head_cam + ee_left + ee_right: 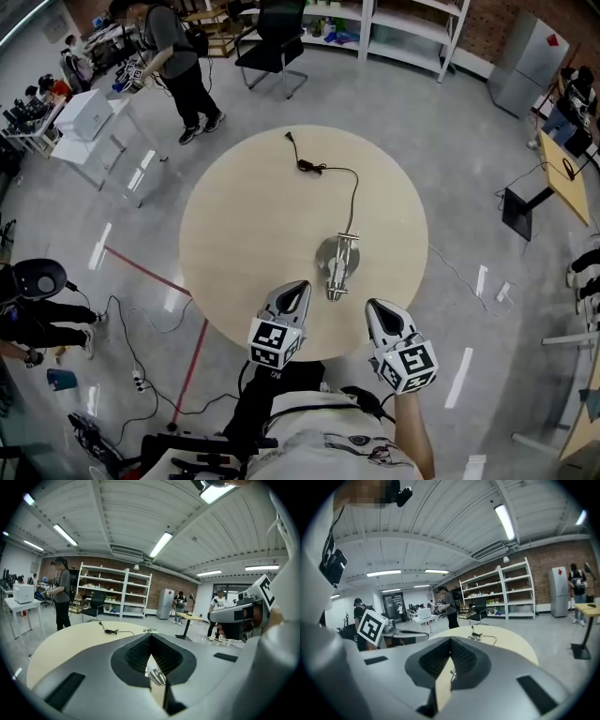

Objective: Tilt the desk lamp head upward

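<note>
The desk lamp (337, 262) is silver and lies low on the round beige table (244, 234), right of centre. Its black cord (330, 171) runs to the far side. My left gripper (296, 291) is at the table's near edge, just left of the lamp's near end, jaws together and empty. My right gripper (377, 309) is beside it, a little right of the lamp, also shut and empty. In the left gripper view the lamp (150, 630) is small beyond the shut jaw tips (150, 636). The right gripper view shows the lamp (475, 638) ahead of its gripper (450, 640).
A person (178, 66) stands by a white side table (89, 117) at the far left. A black office chair (274, 42) and white shelves (403, 33) are beyond the table. Cables (131, 328) and a red tape line (141, 272) cross the floor on the left.
</note>
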A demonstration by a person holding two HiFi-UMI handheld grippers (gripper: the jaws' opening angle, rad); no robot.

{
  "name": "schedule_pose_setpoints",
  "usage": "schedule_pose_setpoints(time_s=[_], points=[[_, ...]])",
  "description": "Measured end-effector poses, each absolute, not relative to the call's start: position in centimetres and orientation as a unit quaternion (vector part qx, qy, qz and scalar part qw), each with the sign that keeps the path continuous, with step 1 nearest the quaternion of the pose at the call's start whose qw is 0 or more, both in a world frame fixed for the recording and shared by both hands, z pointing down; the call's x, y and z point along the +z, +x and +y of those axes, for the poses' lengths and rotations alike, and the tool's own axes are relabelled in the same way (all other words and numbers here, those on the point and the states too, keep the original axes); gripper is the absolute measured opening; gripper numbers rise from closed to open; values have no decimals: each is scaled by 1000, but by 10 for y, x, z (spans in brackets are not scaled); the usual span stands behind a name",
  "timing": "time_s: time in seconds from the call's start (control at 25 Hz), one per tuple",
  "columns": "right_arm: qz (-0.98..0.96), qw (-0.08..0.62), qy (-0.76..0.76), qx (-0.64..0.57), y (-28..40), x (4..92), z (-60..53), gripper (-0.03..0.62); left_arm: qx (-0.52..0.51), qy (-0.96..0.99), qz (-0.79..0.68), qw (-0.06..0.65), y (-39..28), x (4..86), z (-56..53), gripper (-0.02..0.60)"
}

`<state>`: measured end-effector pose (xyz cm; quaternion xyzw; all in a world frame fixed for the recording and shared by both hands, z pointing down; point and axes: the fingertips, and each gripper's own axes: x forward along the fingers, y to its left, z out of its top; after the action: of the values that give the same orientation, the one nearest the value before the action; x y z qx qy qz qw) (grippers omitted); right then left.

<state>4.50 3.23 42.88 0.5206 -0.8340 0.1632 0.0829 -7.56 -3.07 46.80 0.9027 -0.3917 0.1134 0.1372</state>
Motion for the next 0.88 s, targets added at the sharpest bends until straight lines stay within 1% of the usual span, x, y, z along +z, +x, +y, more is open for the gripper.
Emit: schedule_pose_setpoints(time_s=[0.2, 0.56, 0.88], points=[[-832, 113, 516, 168, 34, 438, 10, 3, 129, 906, -375, 147, -78, 487, -60, -9], [-849, 168, 472, 169, 36, 480, -22, 3, 172, 901, -361, 170, -68, 540, -86, -9], [-897, 252, 357, 66, 18, 505, -40, 3, 228, 897, -331, 184, -50, 610, -103, -9]])
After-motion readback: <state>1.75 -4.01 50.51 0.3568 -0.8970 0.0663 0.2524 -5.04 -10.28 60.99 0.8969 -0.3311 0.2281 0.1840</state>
